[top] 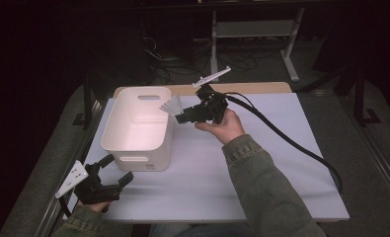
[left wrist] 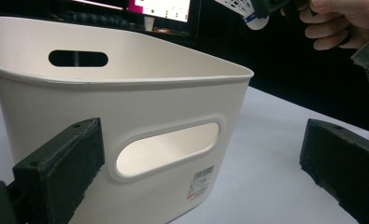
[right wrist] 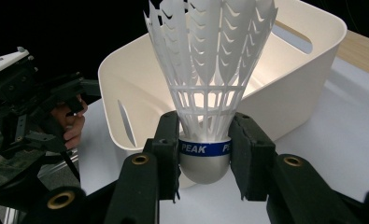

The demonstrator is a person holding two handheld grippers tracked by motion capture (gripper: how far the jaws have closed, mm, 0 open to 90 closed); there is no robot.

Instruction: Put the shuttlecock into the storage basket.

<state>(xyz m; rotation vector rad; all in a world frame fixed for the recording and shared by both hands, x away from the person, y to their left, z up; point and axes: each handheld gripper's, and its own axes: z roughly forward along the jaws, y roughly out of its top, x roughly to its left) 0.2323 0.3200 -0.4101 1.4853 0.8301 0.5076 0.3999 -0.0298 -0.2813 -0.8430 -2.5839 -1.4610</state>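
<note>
We held the shuttlecock (right wrist: pixel 204 93) clamped by its cork in the right gripper (right wrist: pixel 204 161), above the far right rim of the white basket (top: pixel 133 143); the left gripper (top: pixel 117 170) rested released near the basket's near left corner.

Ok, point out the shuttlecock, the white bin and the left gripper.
shuttlecock (right wrist: pixel 204 161): right gripper view, on its rounded base below the blue band.
white bin (top: pixel 133 159): high view, on its near wall.
left gripper (top: pixel 118 170): high view, midway between its fingertips.

The shuttlecock (right wrist: pixel 205 84) bears a blue band reading "PEAK".
</note>
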